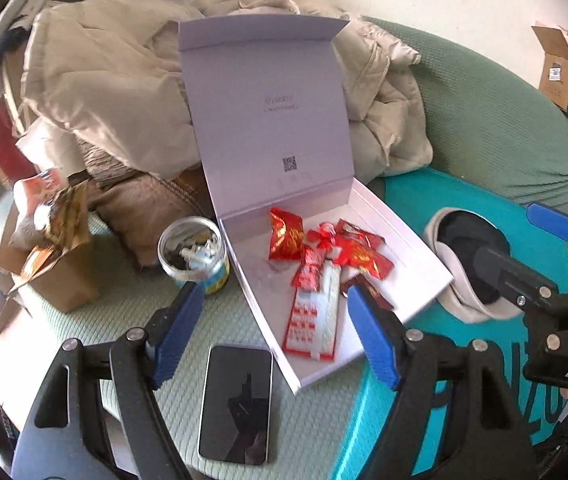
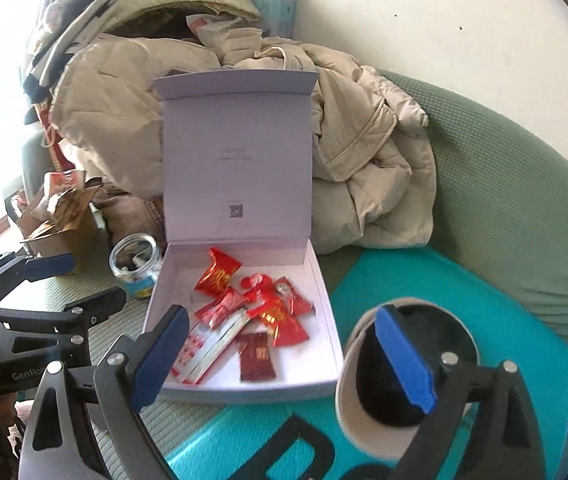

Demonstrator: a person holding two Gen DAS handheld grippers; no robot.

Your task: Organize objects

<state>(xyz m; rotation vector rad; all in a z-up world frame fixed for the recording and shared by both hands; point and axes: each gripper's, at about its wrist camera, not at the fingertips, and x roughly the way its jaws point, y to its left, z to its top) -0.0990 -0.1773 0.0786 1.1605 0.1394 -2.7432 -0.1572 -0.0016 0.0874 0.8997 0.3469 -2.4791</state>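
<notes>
A pale lilac box (image 1: 400, 256) (image 2: 316, 360) lies open on the sofa, its lid (image 1: 268, 120) standing upright. Inside are several red snack packets (image 1: 284, 236) (image 2: 218, 272), a red-and-white sachet strip (image 1: 310, 320) (image 2: 204, 348) and a dark red packet (image 2: 256, 356). My left gripper (image 1: 274, 300) (image 2: 84, 280) hovers open at the box's near left corner, holding nothing. A black phone (image 1: 236, 404) lies face up under it. My right gripper (image 2: 282, 316) (image 1: 524, 240) is open and bare, above the box's front edge and a black cap (image 2: 448, 336) (image 1: 468, 256).
A clear jar (image 1: 194, 248) (image 2: 136, 260) of small items stands left of the box. A brown carton (image 1: 60, 264) (image 2: 64, 220) of wrappers sits further left. Beige jackets (image 1: 104, 80) (image 2: 364, 152) pile up behind. The cap rests on a teal cushion (image 1: 444, 200) (image 2: 464, 300).
</notes>
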